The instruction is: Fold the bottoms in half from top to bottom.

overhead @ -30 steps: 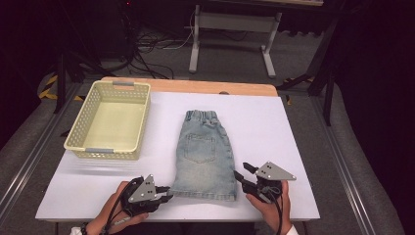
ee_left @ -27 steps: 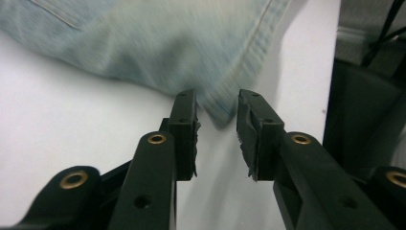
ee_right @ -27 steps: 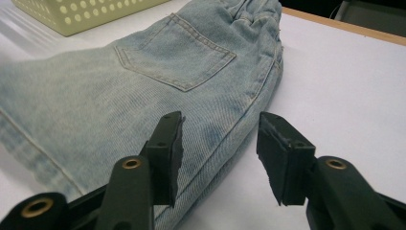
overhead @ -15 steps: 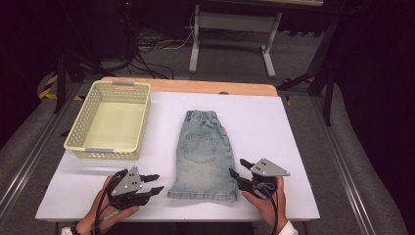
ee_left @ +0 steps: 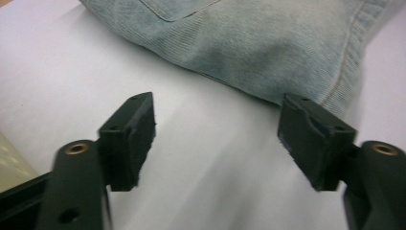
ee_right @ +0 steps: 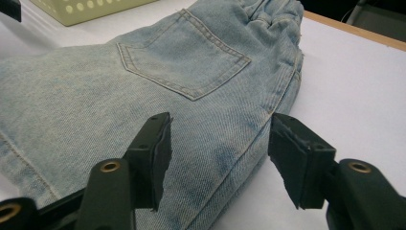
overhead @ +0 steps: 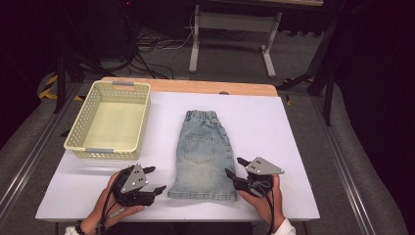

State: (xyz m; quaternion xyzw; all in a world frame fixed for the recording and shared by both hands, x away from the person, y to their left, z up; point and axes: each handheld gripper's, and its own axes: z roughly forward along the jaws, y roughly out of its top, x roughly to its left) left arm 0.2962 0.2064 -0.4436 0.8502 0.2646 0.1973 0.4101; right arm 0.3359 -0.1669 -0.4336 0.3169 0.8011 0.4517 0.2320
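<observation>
Light-blue denim shorts [overhead: 205, 152] lie flat in the middle of the white table, waistband far, back pocket up. My left gripper [overhead: 155, 178] rests just left of the hem's lower left corner. In the left gripper view, the left gripper [ee_left: 218, 108] is open over bare table, with the shorts [ee_left: 268, 52] beyond the tips; its jaws have just been opening with nothing between them. My right gripper [overhead: 234, 166] sits at the shorts' lower right side. In the right gripper view, the right gripper [ee_right: 221, 122] is open, straddling the side seam of the shorts [ee_right: 143, 86] without pressing; it too has been opening.
A pale yellow perforated basket [overhead: 78, 139] stands empty at the table's left, and its edge shows as the basket [ee_right: 86, 7] in the right gripper view. The table [overhead: 293, 147] is white with a wooden far edge. Dark floor, cables and a metal stand lie beyond.
The left gripper's jaws have spread wide and it has eased slightly left, off the shorts' hem corner. The right gripper's jaws stand a little wider, and the shorts lie unmoved.
</observation>
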